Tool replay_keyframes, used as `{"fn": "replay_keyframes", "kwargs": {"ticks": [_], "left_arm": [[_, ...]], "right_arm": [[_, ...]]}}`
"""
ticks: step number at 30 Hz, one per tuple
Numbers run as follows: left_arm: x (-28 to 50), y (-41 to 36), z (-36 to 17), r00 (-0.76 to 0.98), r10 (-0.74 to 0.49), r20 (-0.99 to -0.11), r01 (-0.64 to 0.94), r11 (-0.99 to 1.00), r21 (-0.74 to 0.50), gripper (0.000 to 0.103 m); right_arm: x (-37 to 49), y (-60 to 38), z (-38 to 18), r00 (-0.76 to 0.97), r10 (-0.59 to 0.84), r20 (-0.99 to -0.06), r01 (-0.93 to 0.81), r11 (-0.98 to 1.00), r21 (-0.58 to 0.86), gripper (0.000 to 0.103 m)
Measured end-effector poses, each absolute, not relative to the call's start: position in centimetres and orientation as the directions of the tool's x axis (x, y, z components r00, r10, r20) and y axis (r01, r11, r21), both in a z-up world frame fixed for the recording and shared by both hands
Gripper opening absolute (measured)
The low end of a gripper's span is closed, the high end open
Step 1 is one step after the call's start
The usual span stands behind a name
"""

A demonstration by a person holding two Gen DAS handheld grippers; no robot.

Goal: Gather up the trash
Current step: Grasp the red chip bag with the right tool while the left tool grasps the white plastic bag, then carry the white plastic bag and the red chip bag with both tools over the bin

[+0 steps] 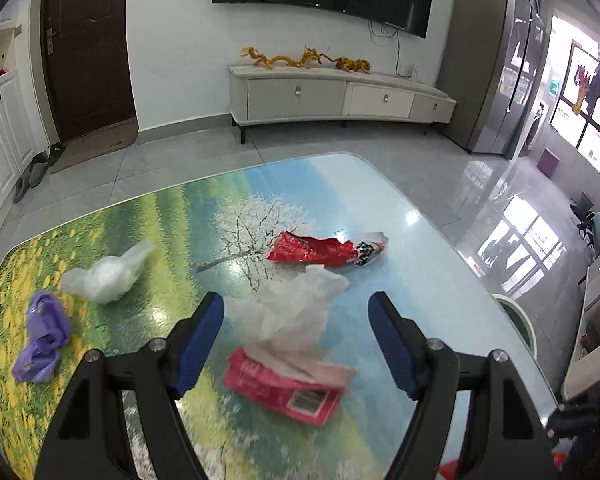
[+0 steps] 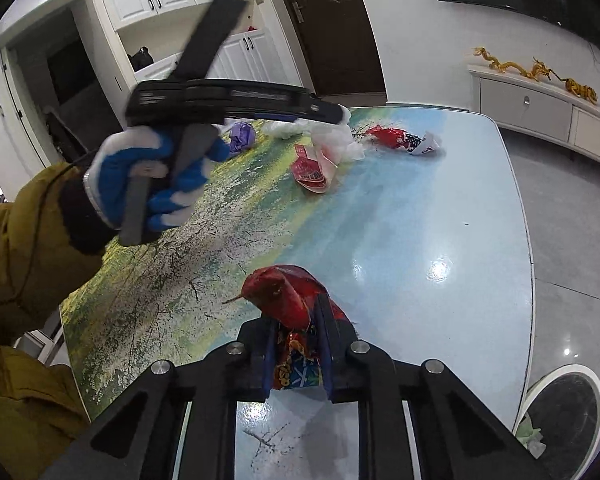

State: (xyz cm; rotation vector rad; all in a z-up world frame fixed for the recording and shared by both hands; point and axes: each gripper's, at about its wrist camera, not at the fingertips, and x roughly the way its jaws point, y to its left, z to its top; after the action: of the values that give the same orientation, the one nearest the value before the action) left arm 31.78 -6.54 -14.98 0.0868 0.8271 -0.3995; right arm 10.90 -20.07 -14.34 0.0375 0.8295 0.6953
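Observation:
My right gripper (image 2: 298, 322) is shut on a crumpled red snack wrapper (image 2: 284, 292) just above the near edge of the landscape-print table (image 2: 420, 200). My left gripper (image 1: 296, 308) is open over a white crumpled plastic piece (image 1: 296, 312) and a pink packet (image 1: 284, 384), touching neither. Farther off lie a red-and-white wrapper (image 1: 324, 250), a white plastic bag (image 1: 104, 280) and a purple bag (image 1: 44, 340). In the right wrist view a gloved hand (image 2: 156, 176) holds the left gripper (image 2: 332, 114) over the white piece (image 2: 340, 140) and the pink packet (image 2: 312, 172).
A round white-rimmed bin (image 2: 560, 412) stands on the floor at the table's right side, with some trash inside; its rim (image 1: 516, 316) shows in the left wrist view too. A TV cabinet (image 1: 340, 96) lines the far wall. A yellow-brown sleeve (image 2: 28, 240) fills the left.

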Motion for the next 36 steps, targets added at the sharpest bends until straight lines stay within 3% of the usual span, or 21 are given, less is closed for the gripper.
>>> {"fn": "replay_keyframes", "kwargs": {"ticks": [2, 5, 6, 9, 21, 36], "left_arm": [[32.4, -6.9, -15.7, 0.595, -0.305, -0.744, 0.379, 0.922, -0.074, 0.06], [32.9, -7.3, -16.7, 0.566, -0.286, -0.773, 0.381, 0.922, -0.062, 0.033], [33.0, -7.4, -16.9, 0.558, -0.285, -0.78, 0.383, 0.922, -0.063, 0.019], [32.9, -7.2, -17.0, 0.551, -0.289, -0.783, 0.378, 0.923, -0.074, 0.01], [28.1, -3.6, -10.1, 0.63, -0.336, -0.7, 0.346, 0.929, -0.134, 0.008], [12.0, 1.0, 0.2, 0.787, -0.336, -0.517, 0.352, 0.933, -0.071, 0.008]], "right_arm": [[11.0, -20.0, -14.5, 0.466, 0.587, -0.662, -0.556, 0.776, 0.298, 0.017], [11.1, -20.0, -14.6, 0.464, 0.597, -0.655, -0.558, 0.771, 0.307, 0.016], [11.2, -20.1, -14.6, 0.462, 0.601, -0.652, -0.557, 0.769, 0.313, 0.016], [11.1, -20.2, -14.5, 0.468, 0.606, -0.643, -0.556, 0.768, 0.319, 0.015], [8.4, -20.3, -11.7, 0.513, 0.62, -0.594, -0.565, 0.765, 0.311, 0.009], [-1.0, -21.1, -4.3, 0.642, 0.598, -0.481, -0.598, 0.782, 0.174, 0.009]]}}
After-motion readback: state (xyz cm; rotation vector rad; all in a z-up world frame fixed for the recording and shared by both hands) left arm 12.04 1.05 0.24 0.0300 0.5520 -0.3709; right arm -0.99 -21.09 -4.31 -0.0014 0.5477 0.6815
